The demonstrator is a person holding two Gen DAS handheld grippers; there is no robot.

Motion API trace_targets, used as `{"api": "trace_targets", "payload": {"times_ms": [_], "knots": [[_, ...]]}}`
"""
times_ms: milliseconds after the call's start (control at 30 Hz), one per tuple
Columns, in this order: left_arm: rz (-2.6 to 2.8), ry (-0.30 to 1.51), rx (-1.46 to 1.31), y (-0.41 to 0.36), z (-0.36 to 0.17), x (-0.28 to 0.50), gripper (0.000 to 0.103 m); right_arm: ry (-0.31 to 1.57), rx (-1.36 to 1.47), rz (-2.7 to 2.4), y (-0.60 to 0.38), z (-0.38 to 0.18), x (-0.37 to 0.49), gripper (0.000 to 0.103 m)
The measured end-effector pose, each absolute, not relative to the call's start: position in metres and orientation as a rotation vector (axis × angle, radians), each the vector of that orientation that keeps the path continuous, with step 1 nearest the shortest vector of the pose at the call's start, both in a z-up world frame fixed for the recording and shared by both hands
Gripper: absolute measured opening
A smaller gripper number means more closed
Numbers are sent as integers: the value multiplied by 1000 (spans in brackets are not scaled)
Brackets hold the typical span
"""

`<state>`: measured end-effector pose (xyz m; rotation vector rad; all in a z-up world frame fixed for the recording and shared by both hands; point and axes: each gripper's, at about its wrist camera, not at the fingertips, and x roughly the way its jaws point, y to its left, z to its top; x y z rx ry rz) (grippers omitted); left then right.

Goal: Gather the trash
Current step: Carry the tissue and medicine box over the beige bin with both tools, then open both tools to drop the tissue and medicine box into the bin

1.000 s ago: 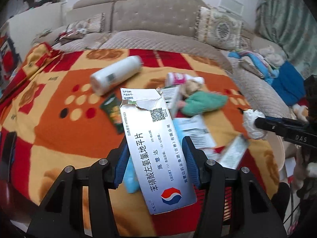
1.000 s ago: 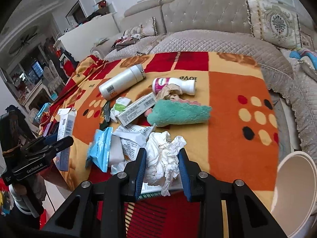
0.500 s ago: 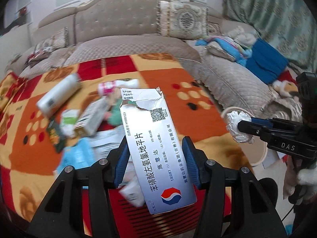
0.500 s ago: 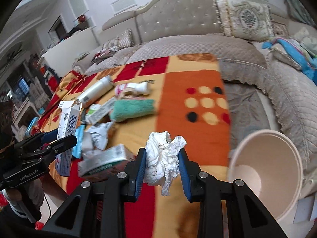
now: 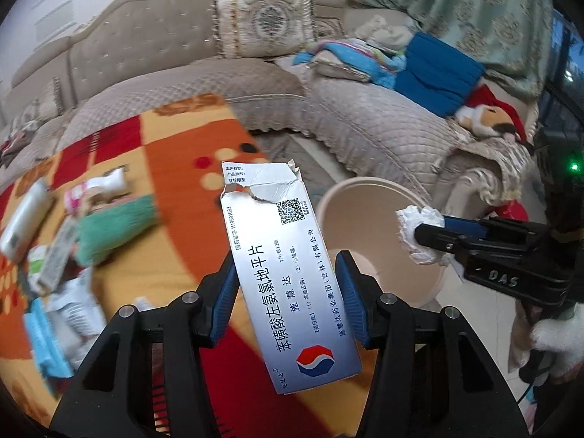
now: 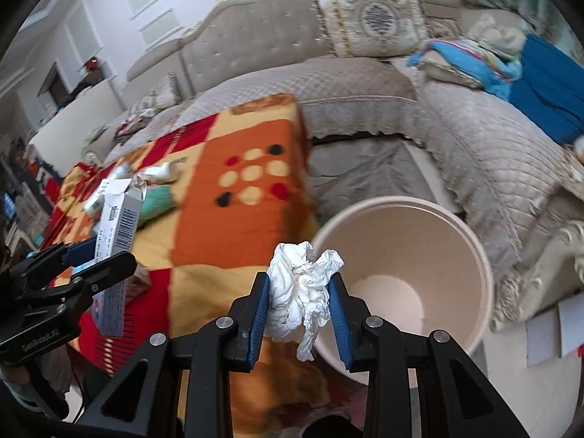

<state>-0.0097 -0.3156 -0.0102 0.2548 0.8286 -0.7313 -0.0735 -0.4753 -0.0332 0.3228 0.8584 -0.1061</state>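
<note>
The box (image 5: 288, 277) is clamped in the left tongs (image 5: 286, 294), the tissue (image 6: 303, 292) in the right tongs (image 6: 299, 314). Both have swung off the litter (image 5: 62, 255) on the blanket (image 6: 226, 226) in the last second and now hang by the bin (image 6: 471, 248); the tissue is over its rim, the box just short. A drop looks next. More trash lies on the blanket. Sofas (image 6: 365, 84) ring the room, curtains (image 5: 474, 11) behind.
</note>
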Motion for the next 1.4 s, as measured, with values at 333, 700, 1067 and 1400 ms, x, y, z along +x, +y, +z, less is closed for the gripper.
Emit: {"api": "trace_targets", "payload": {"times_ms": [333, 700, 1067, 1400], "knots": [[-771, 854, 261, -376, -30, -7, 51, 888, 358, -213, -517, -61, -89, 31], [-779, 881, 262, -405, -51, 1, 52, 921, 410, -262, -543, -92, -89, 31], [-832, 897, 197, -404, -55, 10, 64, 935, 467, -280, -551, -108, -86, 44], [-817, 912, 206, -400, -56, 5, 64, 942, 490, -272, -550, -111, -86, 48]]}}
